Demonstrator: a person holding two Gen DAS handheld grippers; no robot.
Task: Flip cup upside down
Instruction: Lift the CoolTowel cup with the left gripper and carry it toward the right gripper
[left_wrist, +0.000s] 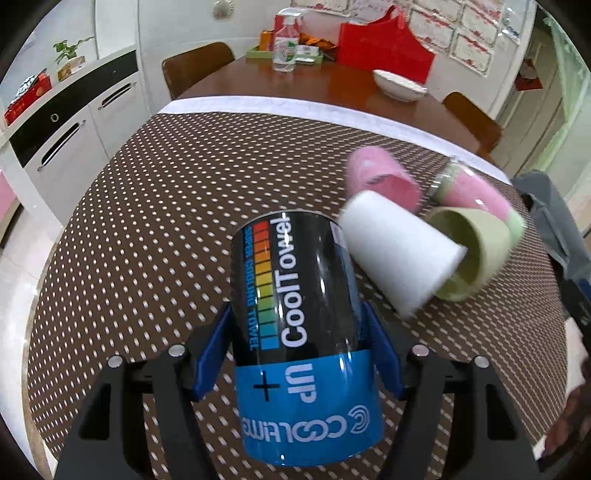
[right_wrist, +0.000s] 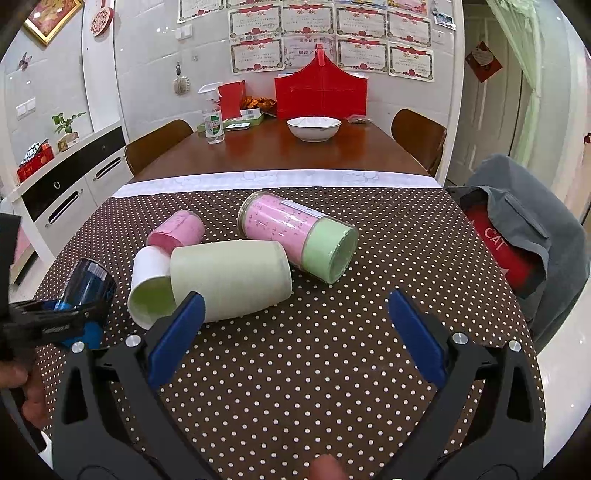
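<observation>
My left gripper (left_wrist: 299, 332) is shut on a black and blue CoolTowel cup (left_wrist: 295, 295), held tilted above the dotted tablecloth (left_wrist: 147, 221); it also shows at the far left of the right wrist view (right_wrist: 88, 286). A white cup (left_wrist: 399, 247) lies on its side next to a pale green cup (left_wrist: 476, 254). In the right wrist view the pale green cup (right_wrist: 232, 278) lies just beyond my open, empty right gripper (right_wrist: 295, 325), with the white cup (right_wrist: 149, 273) to its left.
A pink cup (right_wrist: 177, 230) and a clear pink-and-green canister (right_wrist: 295, 236) lie on their sides behind. A white bowl (right_wrist: 314, 127), spray bottle (right_wrist: 212, 118) and red bag (right_wrist: 320, 92) stand on the far wooden table. A chair with a grey jacket (right_wrist: 517, 229) is at right.
</observation>
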